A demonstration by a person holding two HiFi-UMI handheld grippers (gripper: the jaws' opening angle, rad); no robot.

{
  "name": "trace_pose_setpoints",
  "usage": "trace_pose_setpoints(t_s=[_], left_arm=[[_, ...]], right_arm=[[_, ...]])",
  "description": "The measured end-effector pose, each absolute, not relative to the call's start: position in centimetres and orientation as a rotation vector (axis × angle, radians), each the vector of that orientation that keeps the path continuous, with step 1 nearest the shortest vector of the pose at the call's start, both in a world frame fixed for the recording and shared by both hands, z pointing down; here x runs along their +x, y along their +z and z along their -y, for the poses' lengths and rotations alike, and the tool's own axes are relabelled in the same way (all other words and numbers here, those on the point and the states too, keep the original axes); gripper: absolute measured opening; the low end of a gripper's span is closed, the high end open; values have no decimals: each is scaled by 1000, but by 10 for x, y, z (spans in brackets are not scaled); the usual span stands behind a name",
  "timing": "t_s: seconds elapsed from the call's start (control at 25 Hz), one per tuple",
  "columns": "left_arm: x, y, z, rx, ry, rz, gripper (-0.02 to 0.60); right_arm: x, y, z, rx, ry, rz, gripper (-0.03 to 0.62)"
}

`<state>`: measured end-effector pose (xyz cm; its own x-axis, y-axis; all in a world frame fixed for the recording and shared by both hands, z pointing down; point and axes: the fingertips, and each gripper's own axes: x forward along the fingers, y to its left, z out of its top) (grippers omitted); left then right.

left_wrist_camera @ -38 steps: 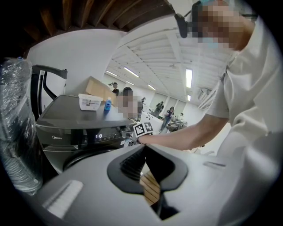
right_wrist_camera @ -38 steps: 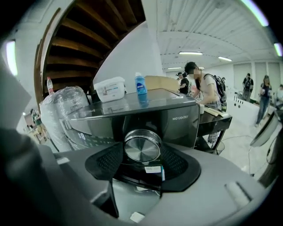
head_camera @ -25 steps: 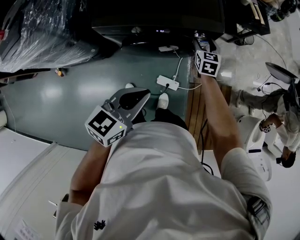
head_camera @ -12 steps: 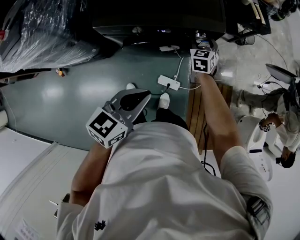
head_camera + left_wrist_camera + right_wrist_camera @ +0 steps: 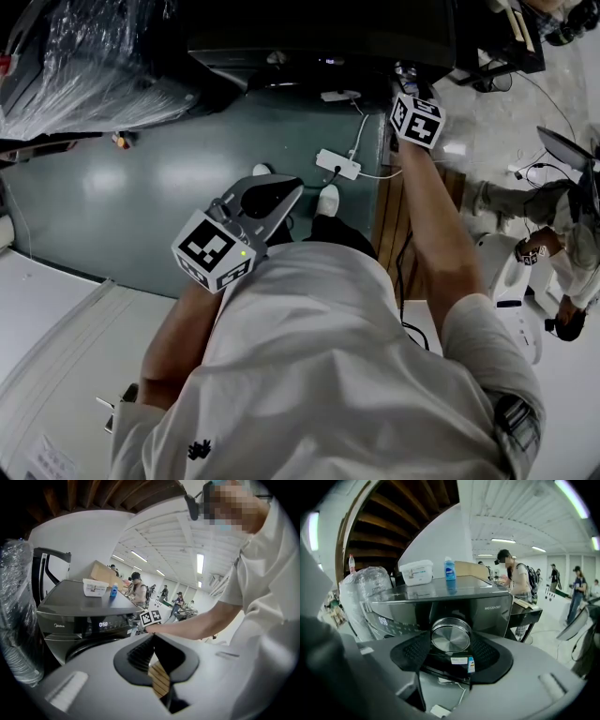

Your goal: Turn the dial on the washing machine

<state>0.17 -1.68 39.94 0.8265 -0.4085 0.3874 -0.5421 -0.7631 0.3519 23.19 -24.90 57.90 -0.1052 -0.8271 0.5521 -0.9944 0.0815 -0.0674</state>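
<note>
Dark-grey washer (image 5: 490,606) stands before you, its steel dial (image 5: 450,637) at the panel's right end. Your right gripper (image 5: 451,641) has its jaws closed on that dial. Your left gripper (image 5: 153,639) hangs by your waist, jaws pressed together, empty.

**White shirt, grey shells, chequered cubes**

The person is wearing a white short-sleeved shirt (image 5: 319,375), and a small black emblem (image 5: 199,451) is showing at its lower left. Dark trousers (image 5: 330,232) and white shoes (image 5: 326,200) are peeking out mid-frame. The left gripper (image 5: 281,190) is showing a pale grey shell with a black inset. Its marker cube (image 5: 214,251) is carrying black-and-white squares, and a tiny green light (image 5: 242,253) is glowing on it. The right gripper (image 5: 451,639) is showing the same grey shell, with black textured pads (image 5: 485,652).
</note>
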Motion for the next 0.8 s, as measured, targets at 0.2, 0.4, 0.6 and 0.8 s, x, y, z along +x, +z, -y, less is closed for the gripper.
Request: trace_pose_setpoints(t_s=[0.2, 0.4, 0.6, 0.8], left_arm=[[6, 398, 19, 2562, 406, 687, 57], [7, 398, 19, 2566, 413, 685, 57], [8, 398, 18, 2570, 412, 680, 57], [10, 399, 17, 2570, 417, 676, 57]], right_arm=[[232, 579, 250, 1798, 662, 2020, 247], [233, 575, 245, 1760, 560, 2023, 247], [231, 572, 238, 1672, 367, 1992, 249], [223, 576, 241, 1597, 214, 1939, 259]])
